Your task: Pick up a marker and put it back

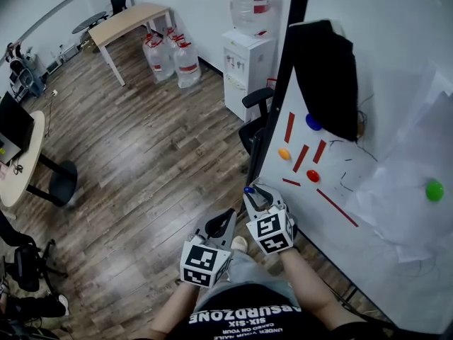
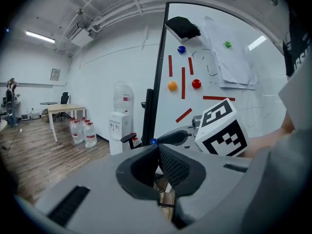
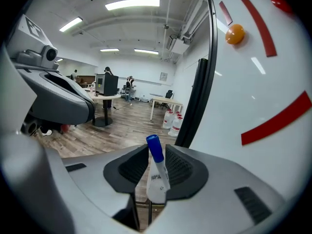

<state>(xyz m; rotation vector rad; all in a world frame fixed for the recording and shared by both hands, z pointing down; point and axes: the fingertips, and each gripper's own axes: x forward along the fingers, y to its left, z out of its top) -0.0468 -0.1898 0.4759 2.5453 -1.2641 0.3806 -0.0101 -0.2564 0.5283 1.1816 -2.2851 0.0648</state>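
- Whiteboard: it stands close off the outer side of my right fingers. I can't make out a tray or holder for the marker in any view.
- Right gripper: its fingers are closed on the marker, with the ribbed pads against the barrel on both sides. This is the working hand, and it is the one nearer the board.
- Left gripper: its fingers are pressed together with nothing between them. It sits just beside the right one, on the side away from the board.
- Marker: it is clamped between the right fingertips. Its long axis runs outward along the fingers, slightly tilted, and the blue cap pokes past the tips. To put it back, I judge I must carry it cap first toward the board side.
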